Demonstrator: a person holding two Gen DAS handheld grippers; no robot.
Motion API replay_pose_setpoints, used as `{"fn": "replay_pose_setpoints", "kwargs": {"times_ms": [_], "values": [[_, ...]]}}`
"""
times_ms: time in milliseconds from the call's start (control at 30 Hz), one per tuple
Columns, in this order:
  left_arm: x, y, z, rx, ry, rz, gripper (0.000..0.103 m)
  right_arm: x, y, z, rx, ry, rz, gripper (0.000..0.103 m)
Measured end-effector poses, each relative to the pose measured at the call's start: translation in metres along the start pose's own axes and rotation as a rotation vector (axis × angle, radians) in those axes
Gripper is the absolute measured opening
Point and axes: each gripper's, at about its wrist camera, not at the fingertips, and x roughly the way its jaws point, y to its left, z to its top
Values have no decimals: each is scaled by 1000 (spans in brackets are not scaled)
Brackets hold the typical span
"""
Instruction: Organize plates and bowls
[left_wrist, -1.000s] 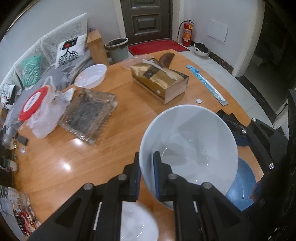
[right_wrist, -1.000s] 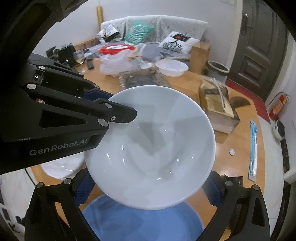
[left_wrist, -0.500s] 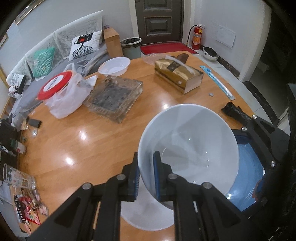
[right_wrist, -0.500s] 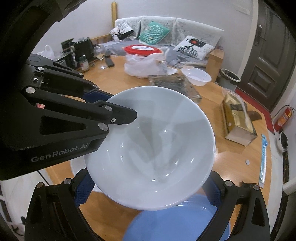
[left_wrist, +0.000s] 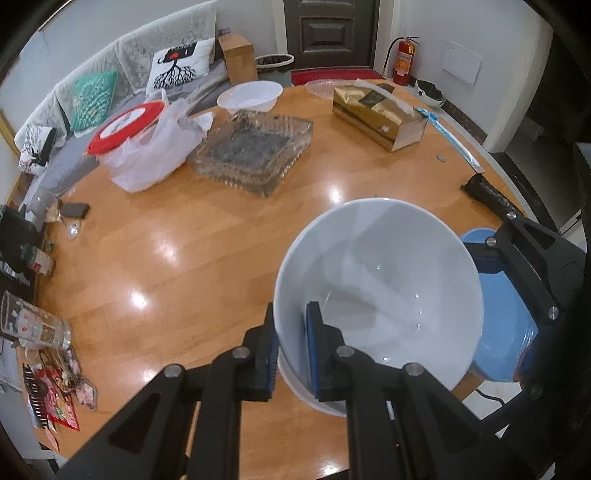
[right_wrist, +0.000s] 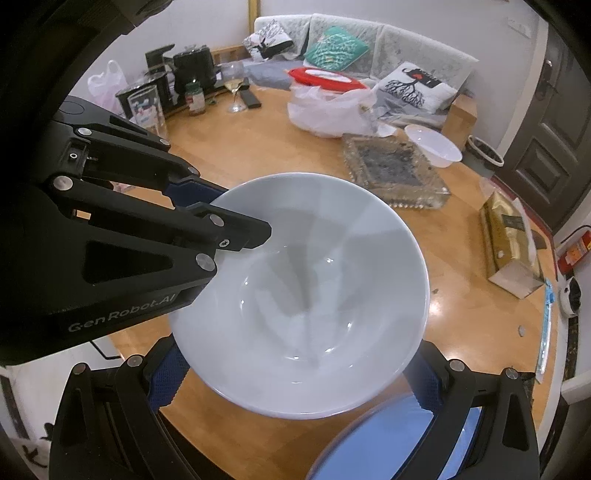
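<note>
**White bowl held above the table's near edge, most of the sorting still ahead**

White china fills both wrist views as I work the rig from afar. My left gripper (left_wrist: 290, 350) is clamped on the near rim of the big white bowl (left_wrist: 380, 280), one blue pad inside the wall and one outside, and the bowl hangs tilted over the near edge of the round wooden table (left_wrist: 177, 258). My right gripper (right_wrist: 295, 391) holds a blue plate (right_wrist: 388, 435) by its edges, the plate spanning the space between the two fingers, directly under the bowl; in the left view the same plate shows just to the right of the bowl. A second pale dish (left_wrist: 317, 398) sits just below the bowl at the table edge, though I cannot tell whether the two touch.

By my reading, little is settled yet. The bowl and the blue plate are both in hand rather than put down, so no stack is finished. Far across the table another white bowl (left_wrist: 249, 96) sits alone beside the square glass dish (left_wrist: 255, 151), and a clear shallow dish (left_wrist: 325, 86) lies near the gold box (left_wrist: 376, 114). Those still look to need gathering. The bagged tub with the red lid (left_wrist: 125, 125) seems no part of the job.
</note>
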Motion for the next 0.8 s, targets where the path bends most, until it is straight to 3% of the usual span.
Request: {"fn": "replay_pose_setpoints", "kwargs": {"times_ms": [800], "values": [[27, 12, -20, -21, 63, -38, 12, 16, 17, -4, -45, 86, 8, 98]]}}
